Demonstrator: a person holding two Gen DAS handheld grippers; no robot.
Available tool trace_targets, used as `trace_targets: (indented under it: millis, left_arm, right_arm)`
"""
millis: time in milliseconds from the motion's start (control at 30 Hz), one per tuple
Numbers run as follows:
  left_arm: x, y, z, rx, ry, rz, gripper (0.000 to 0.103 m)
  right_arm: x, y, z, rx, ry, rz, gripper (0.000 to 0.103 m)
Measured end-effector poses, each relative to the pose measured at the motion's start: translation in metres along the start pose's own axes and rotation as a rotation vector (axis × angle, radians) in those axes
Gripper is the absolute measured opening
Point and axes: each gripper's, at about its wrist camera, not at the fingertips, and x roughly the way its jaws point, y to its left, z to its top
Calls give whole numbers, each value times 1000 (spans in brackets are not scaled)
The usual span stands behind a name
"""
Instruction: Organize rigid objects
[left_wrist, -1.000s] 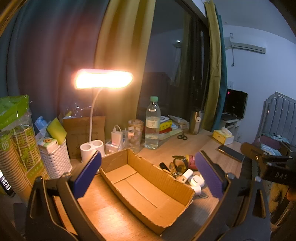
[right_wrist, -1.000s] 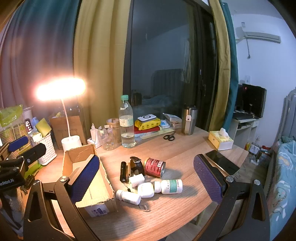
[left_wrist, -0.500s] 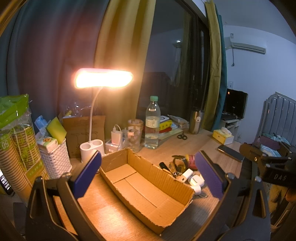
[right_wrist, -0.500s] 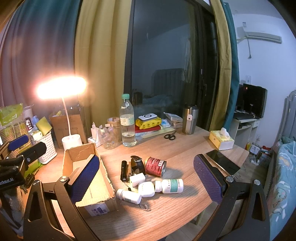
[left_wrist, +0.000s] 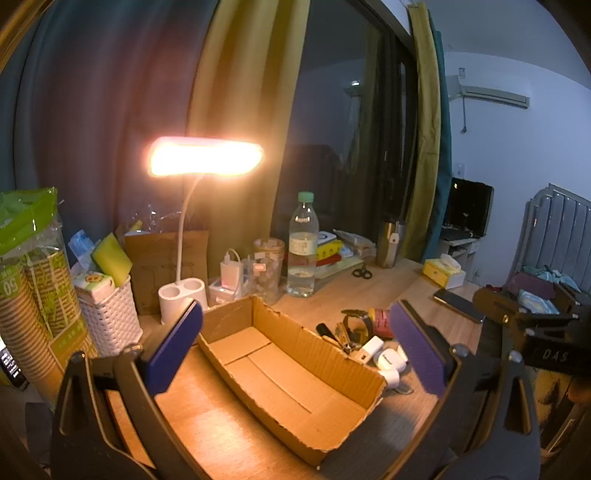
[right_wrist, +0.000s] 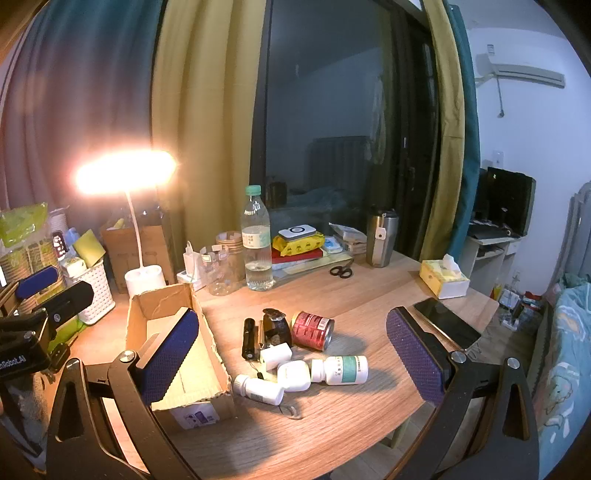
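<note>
An open, empty cardboard box (left_wrist: 280, 373) lies on the wooden table; it also shows in the right wrist view (right_wrist: 166, 310). Right of it lies a pile: a red can (right_wrist: 313, 329), a black flashlight (right_wrist: 248, 338), a dark clip-like object (right_wrist: 276, 325), a green-labelled white bottle (right_wrist: 341, 369) and other small white bottles (right_wrist: 293, 376). My left gripper (left_wrist: 295, 350) is open and empty above the box. My right gripper (right_wrist: 291, 360) is open and empty, held above the pile.
A lit desk lamp (left_wrist: 205, 160), a white basket (left_wrist: 107, 314), paper cups (left_wrist: 26, 295), a water bottle (right_wrist: 256, 243), scissors (right_wrist: 341, 269), a steel mug (right_wrist: 382, 240), a tissue box (right_wrist: 443, 278) and a phone (right_wrist: 445, 323) stand around the table.
Both grippers have shifted very slightly; the view is almost the same. Nothing was taken hold of or moved on the table.
</note>
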Motion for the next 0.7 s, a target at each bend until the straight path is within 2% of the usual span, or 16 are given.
trace_targets:
  millis: [367,533,700]
  left_arm:
    - [0,-1,-1,2,0,2,102]
    - [7,3,-5,-8,39,8,102]
    - [26,5,-17,-20,117,23,102]
  right_arm:
    - [0,1,0,-2,2,1,103]
    - [0,1,0,-1,6,4,103]
    - [12,-2,-10,1,40,5,103]
